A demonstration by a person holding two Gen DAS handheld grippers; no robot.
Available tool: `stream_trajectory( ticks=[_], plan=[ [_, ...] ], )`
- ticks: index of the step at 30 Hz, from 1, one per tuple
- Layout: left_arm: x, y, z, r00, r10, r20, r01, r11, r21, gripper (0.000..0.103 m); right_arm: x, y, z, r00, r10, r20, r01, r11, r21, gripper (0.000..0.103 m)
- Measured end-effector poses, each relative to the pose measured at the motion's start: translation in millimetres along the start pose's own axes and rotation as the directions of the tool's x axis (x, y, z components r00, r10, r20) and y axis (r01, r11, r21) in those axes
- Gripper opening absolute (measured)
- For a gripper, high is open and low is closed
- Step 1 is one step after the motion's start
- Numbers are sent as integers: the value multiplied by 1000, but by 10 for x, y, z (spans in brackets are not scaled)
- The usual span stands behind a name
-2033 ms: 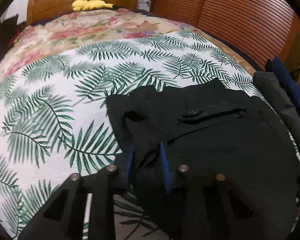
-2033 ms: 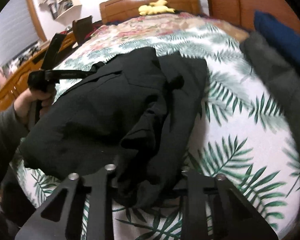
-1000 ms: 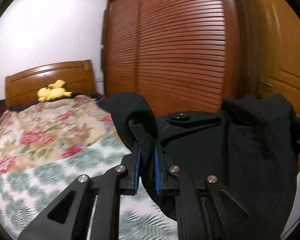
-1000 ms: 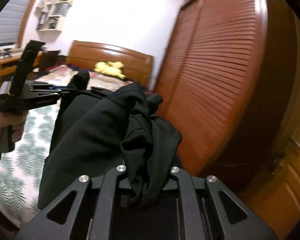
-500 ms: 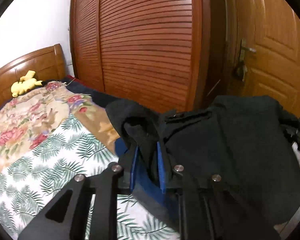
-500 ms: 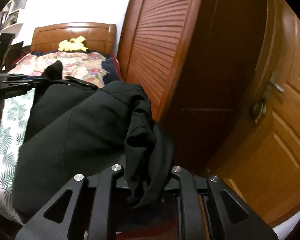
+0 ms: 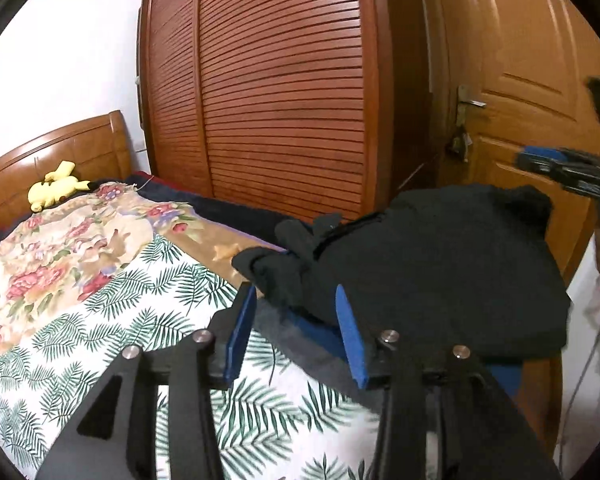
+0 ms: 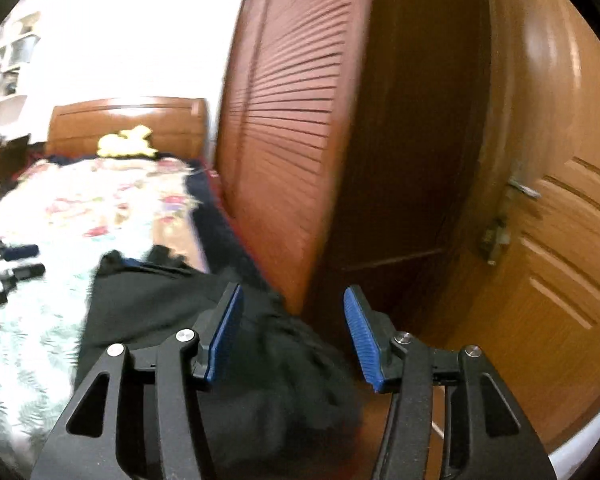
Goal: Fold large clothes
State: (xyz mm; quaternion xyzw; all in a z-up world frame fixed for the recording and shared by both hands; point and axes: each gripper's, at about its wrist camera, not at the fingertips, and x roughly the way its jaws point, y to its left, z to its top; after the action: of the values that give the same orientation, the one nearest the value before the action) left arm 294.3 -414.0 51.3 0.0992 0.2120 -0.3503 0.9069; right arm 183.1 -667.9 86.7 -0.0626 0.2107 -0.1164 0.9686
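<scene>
my left gripper (image 7: 296,330): matt black plastic, blue rubbery pads | black garment (image 7: 440,276): matt, fuzzy cloth | bedsheet (image 7: 112,320): smooth leaf-print cloth | wardrobe doors (image 7: 284,92): slatted glossy wood | headboard (image 7: 60,152): polished wood

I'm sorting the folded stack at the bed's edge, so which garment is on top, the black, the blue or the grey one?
The black garment. It lies over the blue one, which sits on the grey one beside the leaf-print sheet.

Black left gripper (image 7: 296,332), blue pads, silver screws
</scene>
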Motion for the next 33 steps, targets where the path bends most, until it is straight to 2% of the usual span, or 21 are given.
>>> stream_trajectory(
  ticks=[3,5,9,12,13,19,23,27,30,33],
  plan=[
    [-213,-52,-112,1000,9,22,-10,1000,21,41,185,181,-35,995,78,-57,-79,997,-15,53],
    [-321,-49,-152,999,24,37,-25,999,29,41,313,226,-79,991,99,-92,-101,995,-13,53],
    [-594,-36,-247,998,34,56,-36,999,30,42,613,214,-314,977,76,-201,-72,997,24,54],
    [-774,-7,-303,997,48,65,-50,998,27,44,823,179,-546,950,35,-310,-21,999,47,54],
    [-820,-2,-316,997,50,65,-52,998,22,44,844,194,-596,948,12,-318,-1,999,33,54],
    [-1101,56,-438,994,84,71,-85,996,10,48,718,164,-546,956,17,-293,5,997,73,54],
    [-1279,118,-516,993,90,75,-89,996,-14,50,467,210,-455,974,5,-225,17,995,96,54],
    [-1471,160,-601,991,107,83,-106,994,-20,52,50,391,-347,990,0,-144,10,997,71,54],
    [-1624,195,-669,989,123,83,-121,992,-30,52,-138,564,-330,992,34,-118,-26,997,70,61],
    [-1787,225,-779,988,138,71,-135,990,-50,52,-298,836,-368,993,68,-92,-62,996,61,72]
  ],
)
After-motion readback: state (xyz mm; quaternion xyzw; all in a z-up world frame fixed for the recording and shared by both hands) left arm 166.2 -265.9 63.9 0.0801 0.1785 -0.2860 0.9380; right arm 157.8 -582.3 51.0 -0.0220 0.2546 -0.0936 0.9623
